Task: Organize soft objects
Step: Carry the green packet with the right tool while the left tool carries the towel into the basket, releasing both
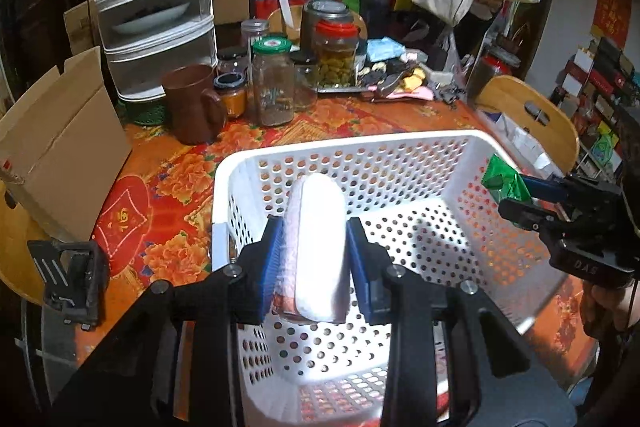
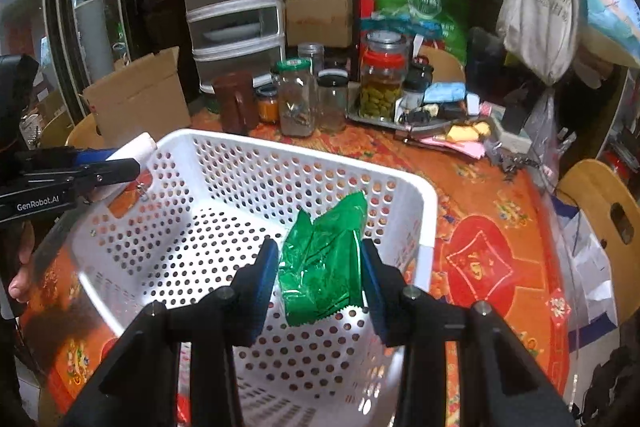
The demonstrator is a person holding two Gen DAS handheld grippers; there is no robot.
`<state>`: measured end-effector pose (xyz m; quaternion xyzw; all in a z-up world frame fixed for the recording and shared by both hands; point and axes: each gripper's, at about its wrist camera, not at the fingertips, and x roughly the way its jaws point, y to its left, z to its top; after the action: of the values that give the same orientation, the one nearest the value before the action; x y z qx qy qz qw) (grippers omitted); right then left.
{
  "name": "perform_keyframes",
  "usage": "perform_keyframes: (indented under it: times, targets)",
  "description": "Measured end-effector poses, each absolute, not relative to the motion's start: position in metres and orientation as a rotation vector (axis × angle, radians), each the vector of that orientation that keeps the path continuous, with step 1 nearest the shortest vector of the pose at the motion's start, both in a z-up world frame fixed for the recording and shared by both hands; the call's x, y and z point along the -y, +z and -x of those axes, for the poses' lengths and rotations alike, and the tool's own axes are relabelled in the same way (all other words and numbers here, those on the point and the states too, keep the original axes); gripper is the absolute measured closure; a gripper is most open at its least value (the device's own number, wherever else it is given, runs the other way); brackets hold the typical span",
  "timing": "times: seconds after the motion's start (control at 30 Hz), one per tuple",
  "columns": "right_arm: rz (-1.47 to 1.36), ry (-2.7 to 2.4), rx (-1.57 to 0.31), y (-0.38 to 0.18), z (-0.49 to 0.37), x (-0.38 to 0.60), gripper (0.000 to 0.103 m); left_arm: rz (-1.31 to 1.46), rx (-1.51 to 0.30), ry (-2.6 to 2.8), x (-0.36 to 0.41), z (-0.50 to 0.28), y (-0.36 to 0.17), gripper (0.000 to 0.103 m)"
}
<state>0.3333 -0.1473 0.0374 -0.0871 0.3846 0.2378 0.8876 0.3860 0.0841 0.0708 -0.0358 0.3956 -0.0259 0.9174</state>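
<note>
A white perforated basket (image 1: 340, 147) stands on the red flowered tablecloth; it also shows in the right wrist view (image 2: 430, 203). My left gripper (image 1: 314, 251) is shut on a white rolled towel (image 1: 318, 247) and holds it above the basket's inside. The towel's end also shows in the right wrist view (image 2: 134, 149). My right gripper (image 2: 320, 267) is shut on a green foil packet (image 2: 324, 263) and holds it over the basket. The packet (image 1: 505, 179) also shows at the basket's right rim in the left wrist view.
Glass jars (image 1: 274, 83) and a brown mug (image 1: 194, 103) stand behind the basket. A cardboard box (image 1: 60, 143) is at the left. A tiered mesh rack (image 1: 154, 3) stands at the back. Wooden chairs (image 1: 532, 115) are at the table's edge.
</note>
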Motion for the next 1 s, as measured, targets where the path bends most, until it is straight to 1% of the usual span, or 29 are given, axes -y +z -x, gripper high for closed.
perform_keyframes:
  times: [0.2,0.43,0.53,0.6,0.63,0.67,0.7,0.73,0.77,0.8,0.9,0.93,0.97,1.0]
  targets:
    - [0.234,0.484,-0.845,0.02,-0.344,0.137,0.063,0.042,-0.882,-0.055,-0.073,-0.402,0.047,0.073]
    - [0.249,0.491,-0.875,0.013,-0.348,0.13,0.063,0.068,-0.936,-0.047,-0.077,-0.412,0.023,0.073]
    - [0.251,0.497,-0.889,0.01,-0.349,0.128,0.06,0.082,-0.927,-0.054,-0.078,-0.409,0.022,0.071]
    - [0.244,0.5,-0.89,0.009,-0.348,0.128,0.058,0.08,-0.922,-0.062,-0.077,-0.406,0.023,0.058]
    - [0.238,0.5,-0.886,0.01,-0.348,0.129,0.056,0.079,-0.916,-0.067,-0.076,-0.404,0.025,0.041]
    - [0.232,0.498,-0.884,0.01,-0.347,0.129,0.053,0.076,-0.906,-0.066,-0.076,-0.402,0.027,0.027]
    - [0.229,0.496,-0.878,0.011,-0.347,0.129,0.052,0.072,-0.891,-0.062,-0.075,-0.399,0.029,0.022]
    - [0.226,0.495,-0.872,0.012,-0.346,0.13,0.048,0.068,-0.871,-0.061,-0.074,-0.395,0.033,0.017]
    - [0.222,0.493,-0.864,0.014,-0.344,0.131,0.041,0.07,-0.862,-0.065,-0.074,-0.392,0.036,0.015]
    - [0.216,0.494,-0.854,0.016,-0.342,0.132,0.032,0.073,-0.858,-0.07,-0.074,-0.39,0.038,0.014]
    - [0.21,0.488,-0.821,0.025,-0.335,0.137,0.017,0.074,-0.831,-0.068,-0.073,-0.38,0.049,0.008]
    - [0.207,0.487,-0.815,0.027,-0.333,0.138,0.015,0.071,-0.819,-0.068,-0.072,-0.375,0.052,0.004]
    - [0.203,0.489,-0.807,0.031,-0.33,0.14,0.008,0.069,-0.813,-0.068,-0.071,-0.372,0.054,0.001]
    - [0.201,0.486,-0.802,0.033,-0.328,0.141,0.003,0.068,-0.809,-0.065,-0.071,-0.368,0.056,0.0]
